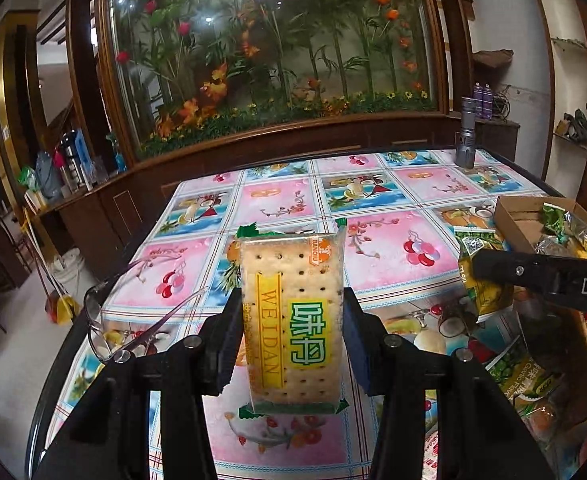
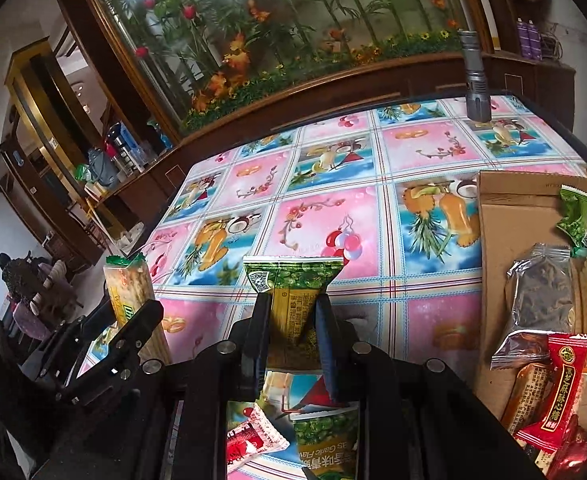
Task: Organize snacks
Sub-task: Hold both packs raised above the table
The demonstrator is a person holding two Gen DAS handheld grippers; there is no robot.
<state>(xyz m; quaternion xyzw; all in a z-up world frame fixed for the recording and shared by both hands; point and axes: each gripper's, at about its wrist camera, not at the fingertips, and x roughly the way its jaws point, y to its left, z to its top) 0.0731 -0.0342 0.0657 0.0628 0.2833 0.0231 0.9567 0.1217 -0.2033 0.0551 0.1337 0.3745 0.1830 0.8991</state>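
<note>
Two packets are in the air at once, and that is where the trouble could start. Biggest of the task's things is the cardboard box [image 2: 505,240] at the right of the table [image 2: 333,152]; it already holds a loose heap: a silver packet [image 2: 541,300], a red sweet wrapper [image 2: 561,384], a green packet [image 2: 577,216] against the far side and part of another cracker pack. Piled that unevenly, anything dropped on top could slide back over the low rim.

Next in size, the cracker pack [image 1: 293,320] stands upright in the left tool [image 1: 293,332], whose pads pinch its long sides well above the table. Crackers are brittle, so a harder squeeze would likely snap them, and the slick film could let the pack slip down through the pads.

Smaller, the green pea packet [image 2: 293,292] is pinched by the right tool [image 2: 293,328], pads pressed nearly together on its lower half while its wide sealed end sticks up free. A floppy packet held so could swing or pull loose.

Both tools hang close together, so a shared path to the box risks a knock. Smallest, eyeglasses [image 1: 105,320] lie by the left table edge and a flashlight [image 1: 467,136] stands at the far side; a sweep could send either off.
</note>
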